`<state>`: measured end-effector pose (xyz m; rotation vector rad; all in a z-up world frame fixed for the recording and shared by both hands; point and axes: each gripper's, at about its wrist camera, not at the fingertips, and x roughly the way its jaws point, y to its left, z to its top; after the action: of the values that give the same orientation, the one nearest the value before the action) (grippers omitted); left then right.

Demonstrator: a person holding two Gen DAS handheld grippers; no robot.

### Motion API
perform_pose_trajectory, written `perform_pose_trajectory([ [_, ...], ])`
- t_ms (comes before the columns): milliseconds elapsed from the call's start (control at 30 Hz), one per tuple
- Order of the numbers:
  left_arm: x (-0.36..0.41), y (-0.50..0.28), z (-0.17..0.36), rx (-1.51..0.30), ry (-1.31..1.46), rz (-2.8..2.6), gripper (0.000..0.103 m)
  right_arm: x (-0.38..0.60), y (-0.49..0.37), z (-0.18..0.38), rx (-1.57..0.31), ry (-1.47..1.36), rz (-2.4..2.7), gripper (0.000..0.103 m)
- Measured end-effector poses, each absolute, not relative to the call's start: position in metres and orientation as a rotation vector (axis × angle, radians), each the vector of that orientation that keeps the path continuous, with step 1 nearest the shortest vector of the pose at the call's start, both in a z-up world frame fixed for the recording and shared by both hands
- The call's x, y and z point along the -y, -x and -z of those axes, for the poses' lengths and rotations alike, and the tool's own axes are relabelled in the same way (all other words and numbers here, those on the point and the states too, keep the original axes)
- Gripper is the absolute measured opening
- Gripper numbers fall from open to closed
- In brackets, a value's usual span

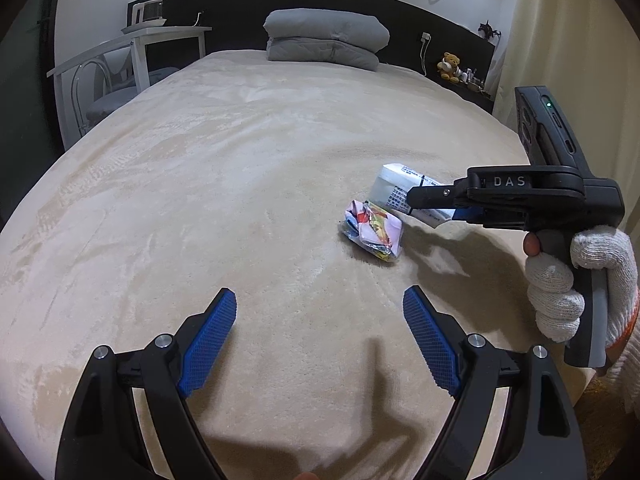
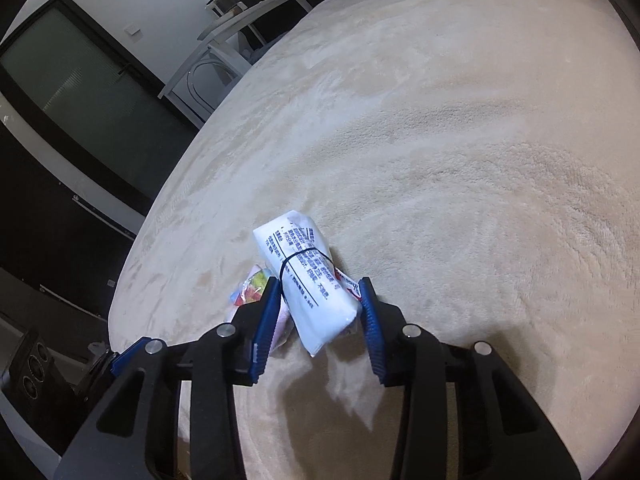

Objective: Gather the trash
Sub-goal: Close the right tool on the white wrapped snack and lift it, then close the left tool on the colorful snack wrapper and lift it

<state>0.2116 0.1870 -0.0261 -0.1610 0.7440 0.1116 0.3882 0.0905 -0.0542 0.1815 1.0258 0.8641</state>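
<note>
Home bedroom: big bed (image 1: 240, 152) w/ beige plush cover, folded grey duvet (image 1: 326, 38), dark headboard (image 1: 240, 4), teddy bear (image 1: 450, 65).

The hand-held gripper (image 2: 320, 300) hides most of the crumpled wrapper (image 2: 252, 292); the pack's (image 2: 308, 280) print is unreadable.

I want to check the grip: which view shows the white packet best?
The right wrist view: the white packet fills its middle, squeezed between the blue pads. The left wrist view shows it from the side, partly hidden.
</note>
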Motion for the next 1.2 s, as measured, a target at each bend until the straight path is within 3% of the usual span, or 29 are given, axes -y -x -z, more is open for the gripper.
perform_pose_trajectory([
  [200,-0.178,-0.227,0.024,-0.722,0.149,-0.082,0.084,-0.074,-0.385,0.045,-1.011,-0.203,-0.879,0.032],
  [333,-0.170,-0.241,0.024,-0.703,0.143,-0.068,0.094,-0.061,-0.383,0.040,-1.008,-0.218,-0.883,0.032],
  [933,-0.144,-0.303,0.048,-0.781,-0.008,-0.122,0.093,0.003,-0.352,0.013,-0.940,-0.171,-0.874,0.032],
  [1000,-0.145,-0.311,0.049,-0.780,-0.008,-0.122,0.089,0.007,-0.349,0.013,-0.942,-0.158,-0.873,0.032],
  [1200,-0.139,-0.324,0.062,-0.844,-0.046,-0.128,0.057,0.023,-0.345,0.011,-0.932,-0.137,-0.856,0.032],
])
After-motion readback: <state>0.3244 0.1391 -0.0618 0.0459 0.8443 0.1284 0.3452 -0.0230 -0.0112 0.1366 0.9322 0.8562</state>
